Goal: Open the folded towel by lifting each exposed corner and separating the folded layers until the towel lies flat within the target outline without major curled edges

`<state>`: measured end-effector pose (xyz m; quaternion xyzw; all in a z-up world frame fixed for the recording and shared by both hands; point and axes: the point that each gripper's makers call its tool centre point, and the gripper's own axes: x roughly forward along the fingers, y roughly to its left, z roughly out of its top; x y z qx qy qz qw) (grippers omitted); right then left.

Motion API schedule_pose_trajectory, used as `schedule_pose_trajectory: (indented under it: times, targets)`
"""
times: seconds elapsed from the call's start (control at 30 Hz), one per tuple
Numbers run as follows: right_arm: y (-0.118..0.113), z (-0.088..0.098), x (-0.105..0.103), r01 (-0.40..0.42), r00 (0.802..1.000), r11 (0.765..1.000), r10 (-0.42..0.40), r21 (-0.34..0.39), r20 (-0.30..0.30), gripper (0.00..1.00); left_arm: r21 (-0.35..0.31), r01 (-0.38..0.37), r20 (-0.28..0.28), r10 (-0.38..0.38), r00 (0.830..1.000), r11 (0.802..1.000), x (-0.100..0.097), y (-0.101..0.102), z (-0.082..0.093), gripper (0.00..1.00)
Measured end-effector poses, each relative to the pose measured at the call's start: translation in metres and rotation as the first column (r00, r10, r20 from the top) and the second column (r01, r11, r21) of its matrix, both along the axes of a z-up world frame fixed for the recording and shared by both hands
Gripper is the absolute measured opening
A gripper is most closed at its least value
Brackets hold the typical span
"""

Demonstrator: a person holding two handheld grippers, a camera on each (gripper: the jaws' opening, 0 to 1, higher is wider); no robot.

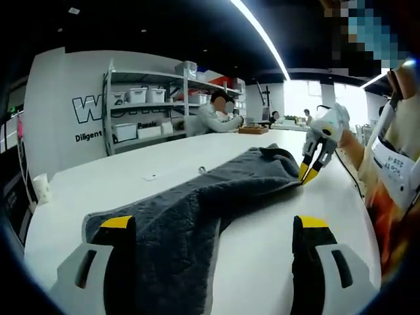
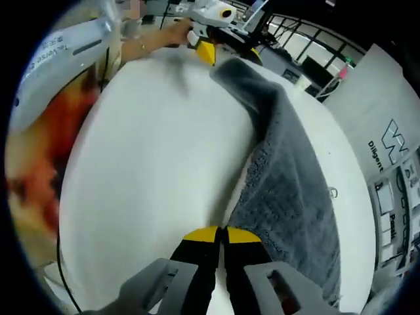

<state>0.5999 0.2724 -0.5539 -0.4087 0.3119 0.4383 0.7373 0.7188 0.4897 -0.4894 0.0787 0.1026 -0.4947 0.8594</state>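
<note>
One dark grey towel [image 1: 197, 203] lies on one white table [image 1: 118, 174], stretched lengthwise between the two grippers and still bunched into folds along its length. In the left gripper view, the left gripper [image 1: 213, 226] rises from the bottom edge with its two yellow-tipped jaws set wide apart, released; the near end of the towel lies between and just ahead of them, passing beside the left-hand jaw, and whether it touches that jaw cannot be told. At the far end of the towel in the same view, the right gripper [image 1: 310, 174] points down at the table with its two yellow tips drawn together at the towel's edge. In the right gripper view, the right gripper [image 2: 222, 235] shows both jaws pressed together, clenched; the towel [image 2: 289, 190] edge runs up to the tips, but whether cloth is actually pinched between them cannot be told. At the top of that view the left gripper [image 2: 230, 52] sits at the opposite end of the towel, one yellow tip plainly visible, held by a person's hand [image 2: 167, 33]. Beyond the table in the left gripper view stand one metal shelving unit [image 1: 151, 105] carrying several white bins, one seated person [image 1: 210, 118] at the far table edge, and one white cup [image 1: 41, 187] near the table's left edge.
</note>
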Motion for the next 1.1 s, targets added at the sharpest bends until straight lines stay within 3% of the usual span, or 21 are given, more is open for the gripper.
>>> schedule_pose_trajectory:
  times: [0.37, 0.53, 0.67, 0.83, 1.0, 1.1]
  targets:
    - [0.000, -0.013, -0.006, -0.014, 0.998, 1.000, 0.013, -0.002, -0.056, 0.00, 0.003, 0.002, 0.004, -0.002, 1.000, 1.000, -0.001, -0.001, 0.000, 0.98]
    - [0.001, -0.006, -0.003, 0.003, 0.999, 0.999, 0.000, 0.051, -0.049, 0.00, 0.007, 0.001, 0.004, -0.001, 1.000, 1.000, -0.002, -0.001, 0.000, 0.98]
    - [0.006, 0.006, -0.001, 0.037, 0.998, 0.988, -0.030, 0.153, -0.050, 0.13, 0.003, -0.005, 0.003, 0.005, 1.000, 1.000, -0.001, 0.000, 0.000, 0.98]
    - [0.002, 0.015, 0.003, 0.064, 0.998, 0.980, -0.064, 0.186, -0.009, 0.24, 0.000, -0.018, -0.012, 0.018, 1.000, 1.000, 0.002, 0.001, -0.002, 0.98]
    - [-0.005, 0.022, 0.011, 0.125, 0.991, 0.965, -0.132, 0.232, 0.013, 0.55, 0.000, -0.027, -0.009, 0.027, 1.000, 1.000, 0.001, 0.001, 0.000, 0.98]
    - [-0.016, 0.024, 0.019, 0.173, 0.982, 0.950, -0.185, 0.260, 0.024, 0.67, 0.023, -0.099, -0.008, 0.099, 0.995, 0.995, 0.006, 0.016, -0.001, 0.98]
